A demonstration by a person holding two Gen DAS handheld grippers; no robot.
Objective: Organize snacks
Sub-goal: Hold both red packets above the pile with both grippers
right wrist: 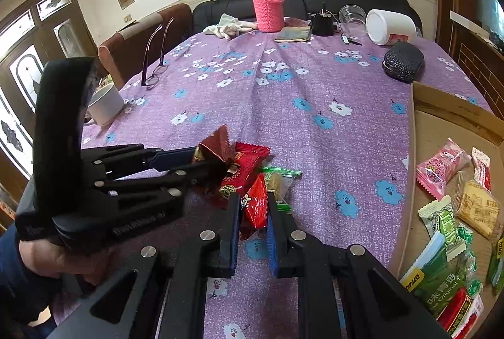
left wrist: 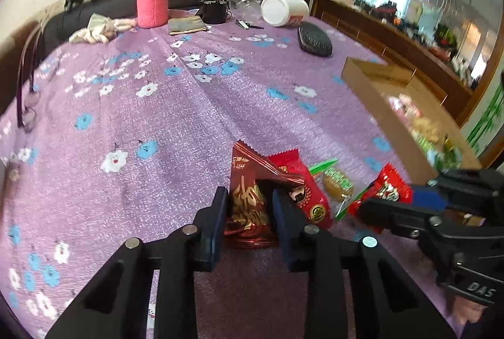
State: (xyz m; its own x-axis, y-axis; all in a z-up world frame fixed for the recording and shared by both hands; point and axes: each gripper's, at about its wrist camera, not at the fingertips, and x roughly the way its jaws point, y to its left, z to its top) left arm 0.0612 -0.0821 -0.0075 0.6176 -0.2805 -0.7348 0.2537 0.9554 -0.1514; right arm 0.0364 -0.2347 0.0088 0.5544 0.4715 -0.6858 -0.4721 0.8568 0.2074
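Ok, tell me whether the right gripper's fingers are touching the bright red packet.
Touching. The right wrist view shows both fingers pressed against the bright red packet.

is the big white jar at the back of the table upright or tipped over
Tipped over. The white jar lies on its side on the purple tablecloth, its round end facing the camera.

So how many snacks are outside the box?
4: dark red packet in the left fingers, small red packet in the right fingers, red pouch and green wrapper between them; more may hide.
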